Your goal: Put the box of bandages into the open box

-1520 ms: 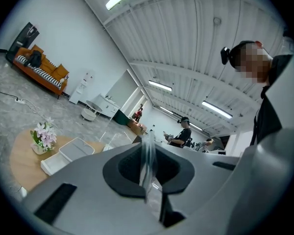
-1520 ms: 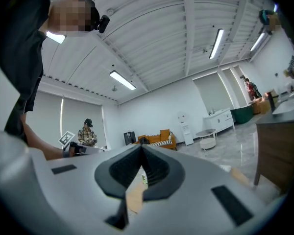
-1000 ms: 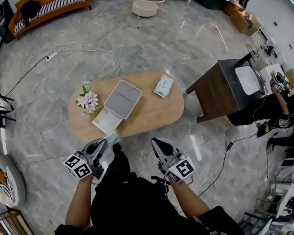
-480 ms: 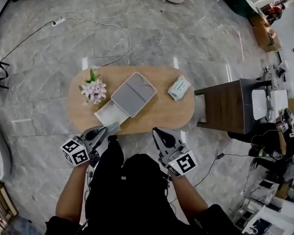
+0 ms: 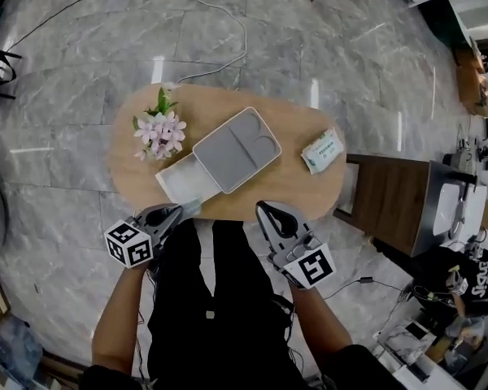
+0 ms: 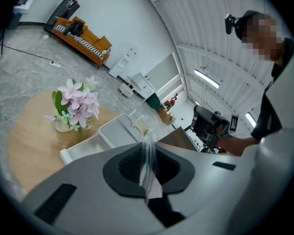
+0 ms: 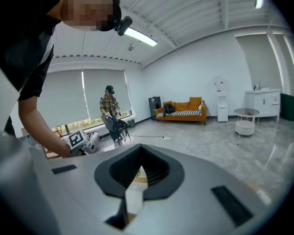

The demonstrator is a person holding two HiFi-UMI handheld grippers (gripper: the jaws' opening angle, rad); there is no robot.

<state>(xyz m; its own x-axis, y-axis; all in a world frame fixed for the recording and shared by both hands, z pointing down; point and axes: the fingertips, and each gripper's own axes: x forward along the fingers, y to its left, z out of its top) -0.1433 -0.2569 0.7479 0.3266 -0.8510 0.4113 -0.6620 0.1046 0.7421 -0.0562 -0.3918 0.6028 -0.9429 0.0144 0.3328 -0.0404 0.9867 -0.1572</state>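
Note:
The box of bandages point(image 5: 323, 150), white with green print, lies on the right end of the oval wooden table point(image 5: 293, 181). The open box point(image 5: 179, 181) is a pale tray at mid-table, its grey lid point(image 5: 237, 149) leaning over its far side. It also shows in the left gripper view, open box point(image 6: 112, 131). My left gripper point(image 5: 177, 211) hovers at the table's near edge just in front of the tray, shut on a scrap of clear plastic film point(image 6: 148, 165). My right gripper point(image 5: 263, 210) sits at the near edge further right, jaws together and empty, well short of the bandages.
A small pot of pink flowers point(image 5: 160, 128) stands on the table's left end. A dark side table point(image 5: 390, 201) is beside the right end. Cables point(image 5: 220, 23) trail over the marble floor beyond. Far off, the right gripper view shows a sofa point(image 7: 181, 112) and a person point(image 7: 109, 106).
The table has come closer and both grippers now sit lower at its near edge. The left gripper still holds the clear film. The boxes have not moved on the table.

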